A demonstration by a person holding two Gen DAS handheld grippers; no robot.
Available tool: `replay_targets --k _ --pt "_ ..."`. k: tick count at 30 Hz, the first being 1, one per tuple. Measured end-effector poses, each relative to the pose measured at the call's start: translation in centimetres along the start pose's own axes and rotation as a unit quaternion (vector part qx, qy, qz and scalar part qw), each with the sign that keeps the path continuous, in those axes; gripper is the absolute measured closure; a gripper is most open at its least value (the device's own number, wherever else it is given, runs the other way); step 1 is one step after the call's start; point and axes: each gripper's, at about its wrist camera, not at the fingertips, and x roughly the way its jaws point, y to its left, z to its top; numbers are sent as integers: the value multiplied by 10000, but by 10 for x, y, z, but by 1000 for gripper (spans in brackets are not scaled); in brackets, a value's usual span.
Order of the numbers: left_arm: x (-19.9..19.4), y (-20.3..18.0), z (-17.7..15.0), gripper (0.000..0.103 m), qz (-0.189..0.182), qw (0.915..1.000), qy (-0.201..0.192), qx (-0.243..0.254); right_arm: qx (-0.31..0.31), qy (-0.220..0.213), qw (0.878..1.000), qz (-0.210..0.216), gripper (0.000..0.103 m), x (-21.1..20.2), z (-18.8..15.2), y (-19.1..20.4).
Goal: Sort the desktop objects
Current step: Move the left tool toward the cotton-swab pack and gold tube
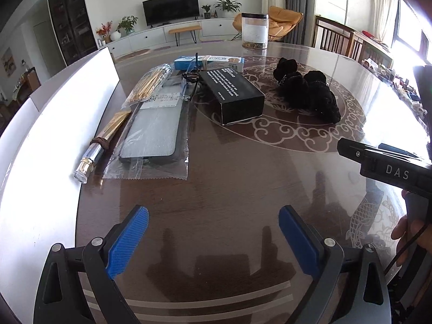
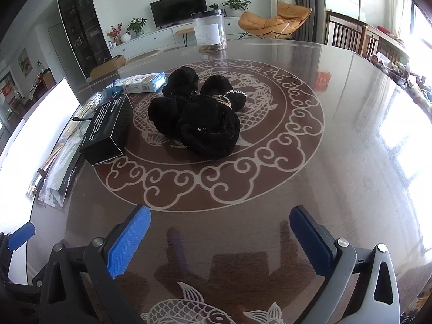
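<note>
A black box (image 1: 232, 94) (image 2: 108, 132) with white text lies on the round brown table (image 1: 229, 175) (image 2: 337, 135). A black plush toy (image 1: 307, 89) (image 2: 199, 113) lies at the table's middle. A blue-white box (image 1: 209, 63) (image 2: 143, 82), a bag of wooden sticks (image 1: 149, 83), a grey case in a clear bag (image 1: 154, 135) and a gold-silver tube (image 1: 101, 145) lie at the left. My left gripper (image 1: 213, 239) is open and empty, short of these. My right gripper (image 2: 220, 243) is open and empty, in front of the plush toy. Its body shows in the left wrist view (image 1: 388, 167).
A clear jar (image 1: 254, 30) (image 2: 209, 31) with a dark lid stands at the table's far edge. A white sheet (image 1: 67, 102) (image 2: 40, 118) covers the table's left rim. Wooden chairs (image 1: 340, 37) stand behind the table at the right.
</note>
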Motion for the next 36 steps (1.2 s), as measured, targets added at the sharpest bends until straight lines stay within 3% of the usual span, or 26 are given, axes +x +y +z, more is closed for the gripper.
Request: replay_targets --k 9,12,16,21,26,28,32,36 --pt "-1 -16 1 4 841 9942 -408 528 330 158 9992 151 0 5 -2 -10" --pt "-3 -11 27 4 1243 9883 -712 518 295 169 9994 104 0 5 -3 -8" --pt "15 12 78 4 1755 9808 -823 210 178 191 9997 13 0 6 -4 -3" --pt "59 38 116 4 2425 9686 -531 137 113 193 9998 1 0 6 -4 -2" --pt "94 55 118 4 2432 9699 65 -15 96 193 9998 -7 0 7 -4 -1" --pt "92 59 118 3 2431 9698 -46 -167 75 198 9998 -16 0 7 -4 0" --pt "96 69 125 3 2387 9696 155 -524 64 200 9998 -3 0 7 -4 0" --pt "104 83 132 3 2042 9718 436 -1099 69 198 9998 0 0 7 -4 0"
